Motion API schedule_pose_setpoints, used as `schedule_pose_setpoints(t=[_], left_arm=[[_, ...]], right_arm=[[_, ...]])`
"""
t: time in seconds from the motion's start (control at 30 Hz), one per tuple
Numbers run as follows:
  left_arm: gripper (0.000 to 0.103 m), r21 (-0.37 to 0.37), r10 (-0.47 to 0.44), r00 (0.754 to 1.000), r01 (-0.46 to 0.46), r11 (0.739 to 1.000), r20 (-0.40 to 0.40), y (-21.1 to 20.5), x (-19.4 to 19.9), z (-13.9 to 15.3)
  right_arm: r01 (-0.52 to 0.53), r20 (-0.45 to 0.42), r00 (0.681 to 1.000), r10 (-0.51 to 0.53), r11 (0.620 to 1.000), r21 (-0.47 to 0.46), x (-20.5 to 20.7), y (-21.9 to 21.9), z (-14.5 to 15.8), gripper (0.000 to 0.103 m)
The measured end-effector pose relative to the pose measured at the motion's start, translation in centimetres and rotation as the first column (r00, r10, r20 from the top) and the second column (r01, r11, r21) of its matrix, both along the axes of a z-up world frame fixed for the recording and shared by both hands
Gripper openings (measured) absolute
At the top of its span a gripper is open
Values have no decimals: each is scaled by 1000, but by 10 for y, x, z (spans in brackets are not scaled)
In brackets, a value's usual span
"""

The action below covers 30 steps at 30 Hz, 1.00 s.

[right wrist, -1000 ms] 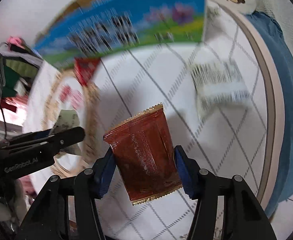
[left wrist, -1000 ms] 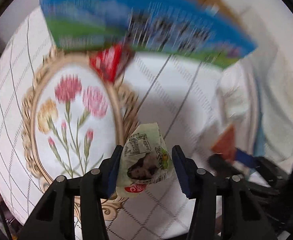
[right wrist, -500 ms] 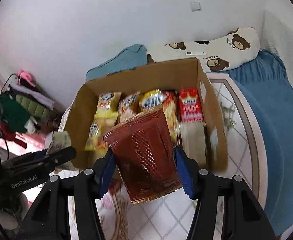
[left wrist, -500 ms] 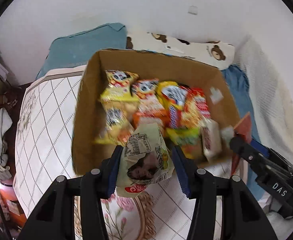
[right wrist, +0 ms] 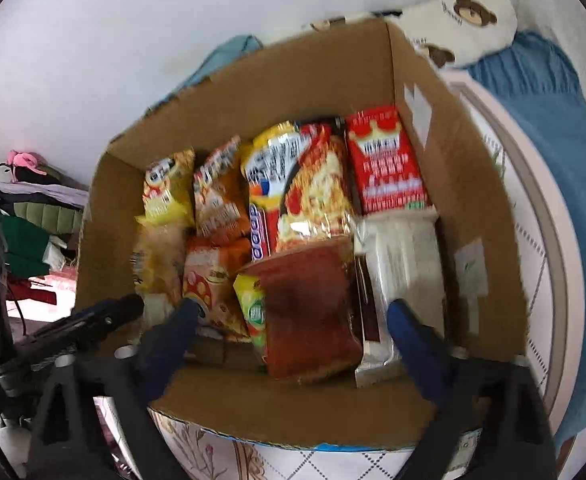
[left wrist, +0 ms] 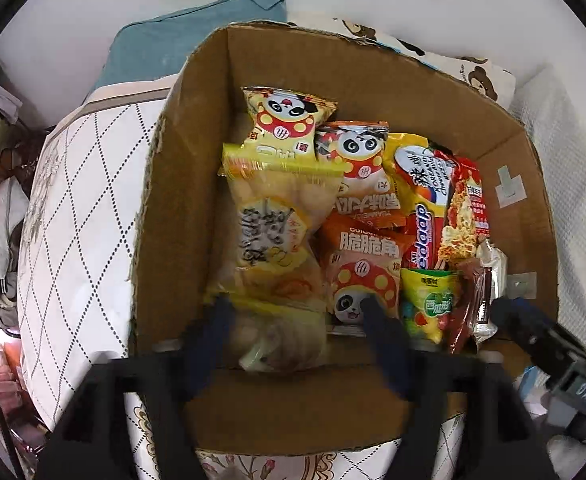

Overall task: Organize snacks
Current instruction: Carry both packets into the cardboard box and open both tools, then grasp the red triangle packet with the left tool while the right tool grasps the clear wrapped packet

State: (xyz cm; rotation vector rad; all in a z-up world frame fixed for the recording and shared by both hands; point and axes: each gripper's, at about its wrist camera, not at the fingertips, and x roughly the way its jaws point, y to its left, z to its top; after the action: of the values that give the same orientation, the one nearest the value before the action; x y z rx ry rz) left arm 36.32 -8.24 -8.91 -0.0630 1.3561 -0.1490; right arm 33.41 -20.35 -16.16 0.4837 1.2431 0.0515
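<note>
both tongs have spread since half a second ago and let go of what they carried: the left tongs [left wrist: 297,332] stand released just over the near wall of the cardboard box [left wrist: 173,208], and the pale green snack packet [left wrist: 281,344] lies blurred between their fingers at the box's near left end, no longer pinched. the right tongs [right wrist: 293,320] are likewise released, their blue fingers [right wrist: 409,328] set wide of the brown packet [right wrist: 309,312], which now sits tilted inside the box at its near edge, against a silver-edged white packet [right wrist: 401,276] on its right and a small yellow-green packet [right wrist: 253,304] on its left. farther in, the box is filled with rows of snacks: a large yellow bag [left wrist: 273,232], panda-print packs [left wrist: 289,124], a red noodle pack [right wrist: 385,160]. the box rests on a quilted white bed [left wrist: 65,240]. beyond it lie a teal pillow [left wrist: 181,40] and a bear-print pillow [right wrist: 473,16] against the white wall.
</note>
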Motion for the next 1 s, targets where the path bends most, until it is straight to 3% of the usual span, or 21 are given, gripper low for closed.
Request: schedule_pose_setpoints(t=[0.03,0.37,0.83,1.0], left_arm=[[92,-2,4,1000,-4,1000,2,0,0,0],[93,46,6,999,-8,999,38,-1,-7,6],[93,71,8,991,-18,997,137,-7,-30,41],[93,85,12,978,-30,996,207,-9,-50,61]], right_arm=[[-9,-8,1000,9,1000,-9,1,1,-4,98],[-82,-22,997,79,967,-243,1,21,9,101],[-75,54,994,99,940,-333,-18,22,49,101],[-59,100,990,101,933,-354,-36,21,67,101]])
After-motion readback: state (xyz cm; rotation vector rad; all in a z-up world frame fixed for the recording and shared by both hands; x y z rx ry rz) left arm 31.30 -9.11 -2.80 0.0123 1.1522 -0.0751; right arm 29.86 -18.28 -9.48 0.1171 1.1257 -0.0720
